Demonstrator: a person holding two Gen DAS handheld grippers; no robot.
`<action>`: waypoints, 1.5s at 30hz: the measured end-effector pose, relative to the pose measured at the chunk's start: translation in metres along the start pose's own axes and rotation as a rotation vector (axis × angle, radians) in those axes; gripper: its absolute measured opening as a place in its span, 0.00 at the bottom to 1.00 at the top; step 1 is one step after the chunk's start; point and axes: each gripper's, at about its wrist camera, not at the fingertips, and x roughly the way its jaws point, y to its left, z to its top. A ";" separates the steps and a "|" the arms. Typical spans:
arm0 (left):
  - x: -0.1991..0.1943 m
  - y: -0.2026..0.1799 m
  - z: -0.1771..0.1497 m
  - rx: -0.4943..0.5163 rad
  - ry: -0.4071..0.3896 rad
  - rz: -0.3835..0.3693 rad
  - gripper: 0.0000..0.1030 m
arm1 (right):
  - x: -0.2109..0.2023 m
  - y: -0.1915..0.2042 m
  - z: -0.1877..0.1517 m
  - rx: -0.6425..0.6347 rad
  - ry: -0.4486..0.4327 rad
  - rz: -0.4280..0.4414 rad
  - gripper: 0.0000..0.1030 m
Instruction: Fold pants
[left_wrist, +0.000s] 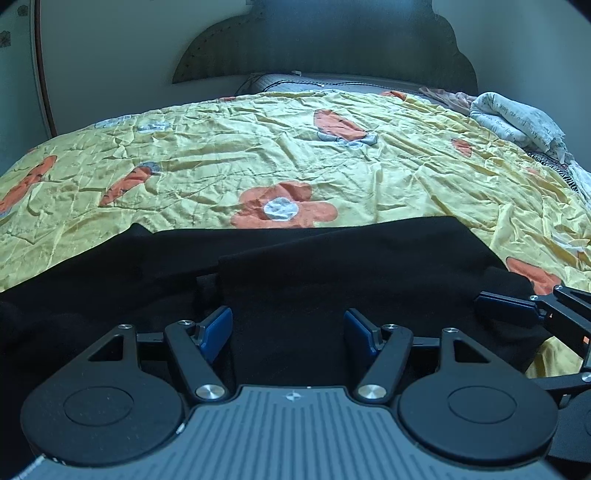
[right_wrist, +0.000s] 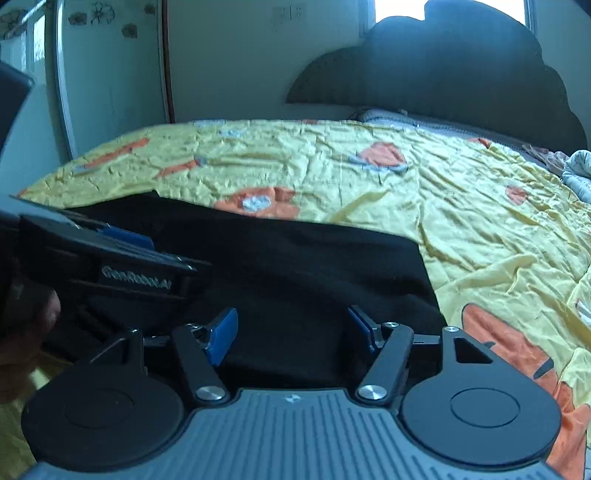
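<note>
Black pants (left_wrist: 332, 266) lie flat on the yellow floral bedspread (left_wrist: 258, 155), near edge. My left gripper (left_wrist: 288, 334) sits low over the cloth, fingers spread, nothing pinched. Right gripper (right_wrist: 291, 336) just beside it, same pose, fingers apart w/ pants' right edge under them.

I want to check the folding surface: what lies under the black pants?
The black fabric pants lie on a wrinkled yellow bedspread with orange flowers, which shows around their far and right edges. What lies directly under the pants is covered.
</note>
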 end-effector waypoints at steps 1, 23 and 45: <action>0.000 0.001 -0.001 0.005 0.000 0.002 0.68 | 0.001 0.000 -0.001 0.001 0.001 -0.001 0.63; -0.072 0.108 -0.036 -0.150 -0.079 0.207 0.76 | -0.018 0.085 0.023 -0.159 -0.102 0.085 0.73; -0.165 0.277 -0.087 -0.596 -0.105 0.393 0.52 | -0.022 0.296 0.010 -0.738 -0.252 0.422 0.53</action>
